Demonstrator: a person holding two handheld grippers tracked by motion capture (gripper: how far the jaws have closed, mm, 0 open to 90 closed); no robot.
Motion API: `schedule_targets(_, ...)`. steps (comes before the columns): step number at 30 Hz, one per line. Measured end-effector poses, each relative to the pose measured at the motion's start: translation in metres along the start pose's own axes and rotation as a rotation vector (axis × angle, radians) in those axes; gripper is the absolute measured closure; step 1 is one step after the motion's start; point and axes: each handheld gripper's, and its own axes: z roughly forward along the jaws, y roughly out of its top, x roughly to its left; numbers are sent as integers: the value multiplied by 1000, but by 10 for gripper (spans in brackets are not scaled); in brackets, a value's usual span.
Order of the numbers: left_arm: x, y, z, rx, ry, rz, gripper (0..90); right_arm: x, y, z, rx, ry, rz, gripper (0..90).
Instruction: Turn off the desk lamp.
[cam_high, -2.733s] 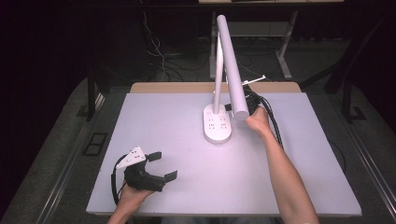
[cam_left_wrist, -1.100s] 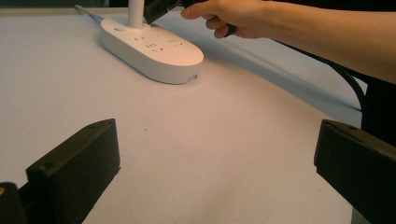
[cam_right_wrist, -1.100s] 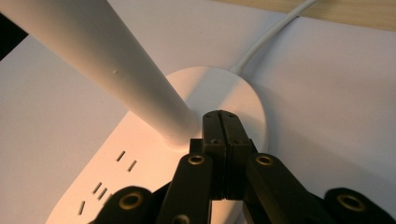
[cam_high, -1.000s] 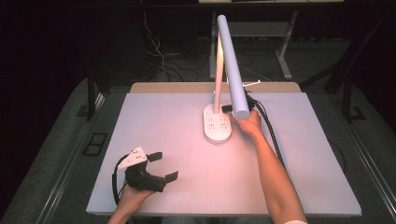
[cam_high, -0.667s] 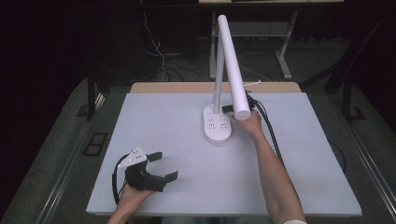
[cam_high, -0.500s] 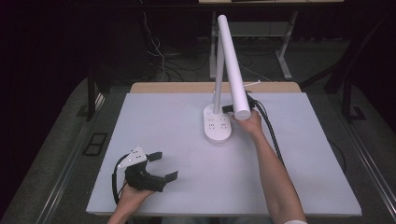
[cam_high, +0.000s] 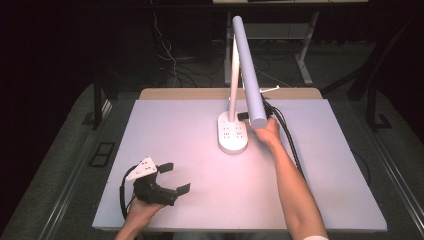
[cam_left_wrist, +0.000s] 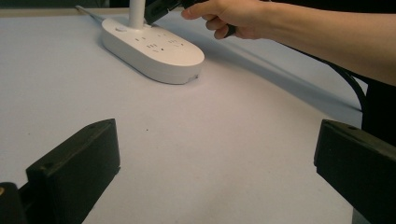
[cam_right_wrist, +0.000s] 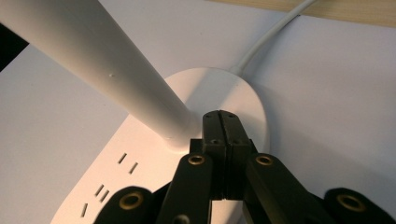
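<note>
A white desk lamp stands at the table's far middle. Its oval base (cam_high: 232, 137) carries sockets, with an upright post (cam_high: 233, 80) and a long tilted head (cam_high: 249, 70). My right gripper (cam_high: 243, 116) is shut with nothing between its jaws. In the right gripper view its tips (cam_right_wrist: 222, 117) sit just over the base (cam_right_wrist: 233, 91), right beside the foot of the post (cam_right_wrist: 116, 65); whether they touch is unclear. My left gripper (cam_high: 176, 177) rests open near the front left. In the left gripper view it (cam_left_wrist: 215, 154) faces the base (cam_left_wrist: 152, 46) and the right hand (cam_left_wrist: 233, 16).
The lamp's white cable (cam_right_wrist: 271, 35) runs off the back of the base toward the wooden table edge. My right gripper's black cable (cam_high: 287, 140) trails along the table beside the forearm. A desk frame (cam_high: 300, 35) and cables lie on the dark floor behind.
The right hand has shifted left, carrying its shut gripper from beside the lamp head in to the base by the post. The left gripper has stayed put.
</note>
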Motion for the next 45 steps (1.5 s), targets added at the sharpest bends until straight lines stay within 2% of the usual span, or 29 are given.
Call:
schedule_targets(9, 0, 0, 0, -4, -1, 3, 0, 0, -1, 0, -3, -10, 5, 900)
schedule_targets(16, -1, 1, -1, -6, 0, 9, 0, -3, -4, -1, -6, 14, 25, 900)
schedule_targets(21, -1, 1, -1, -7, 0, 8, 0, -2, -3, 0, -12, 1, 8, 900)
schedule_targets(23, 0, 0, -1, -9, 2, 4, 0, -2, -2, -2, -19, 18, 8, 900)
schedule_targets(25, 1, 0, -1, -7, 3, 4, 0, -2, -2, -4, -16, 9, -8, 900)
schedule_targets(31, 0, 0, -1, -7, 4, 2, 0, -3, -3, -14, -40, 42, -6, 900)
schedule_targets(45, 0, 0, -1, -9, 2, 2, 0, 2, -8, -44, -73, 60, -46, 900)
